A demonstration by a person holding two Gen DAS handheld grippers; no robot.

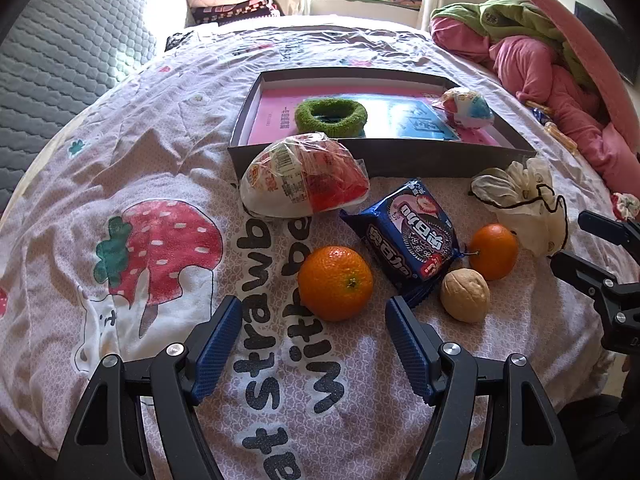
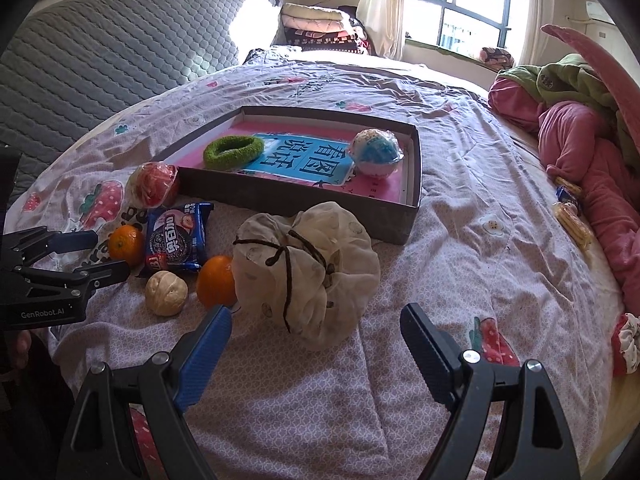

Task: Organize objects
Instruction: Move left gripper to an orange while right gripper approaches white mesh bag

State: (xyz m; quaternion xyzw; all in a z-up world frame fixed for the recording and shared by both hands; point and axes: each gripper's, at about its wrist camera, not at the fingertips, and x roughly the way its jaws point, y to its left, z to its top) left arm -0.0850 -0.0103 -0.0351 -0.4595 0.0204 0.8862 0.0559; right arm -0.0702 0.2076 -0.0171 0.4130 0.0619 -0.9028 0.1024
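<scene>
— Bedding first: what's the surface?
— Pale quilt [image 1: 168, 128] printed with strawberries covers the bed, with a grey padded headboard [image 2: 100, 60] at far left and pink and green clothes [image 2: 580, 140] heaped at right.
— Where's the box?
— Shallow grey box [image 1: 384, 160] sits mid-bed. Inside lie a green fuzzy ring [image 1: 331, 114] on the left and a wrapped ball [image 1: 468, 108] in the far right corner.
— And the loose things?
— Just near the box's front wall: a red-and-white wrapped packet [image 1: 304, 180] at left, a blue cookie pack [image 1: 408, 236] beside it, a larger orange [image 1: 335, 282] nearer, a smaller orange [image 1: 494, 251] to the right, a walnut [image 1: 465, 295] between them, and a cream drawstring pouch [image 2: 308, 268] farthest right, touching the smaller orange.
— Grippers?
— Left gripper [image 1: 314, 332] hangs spread wide, holding nothing, the larger orange just beyond its fingertips. Right gripper [image 2: 316, 334] is likewise spread and empty, the pouch just ahead between its fingers [image 2: 208, 344], untouched.
</scene>
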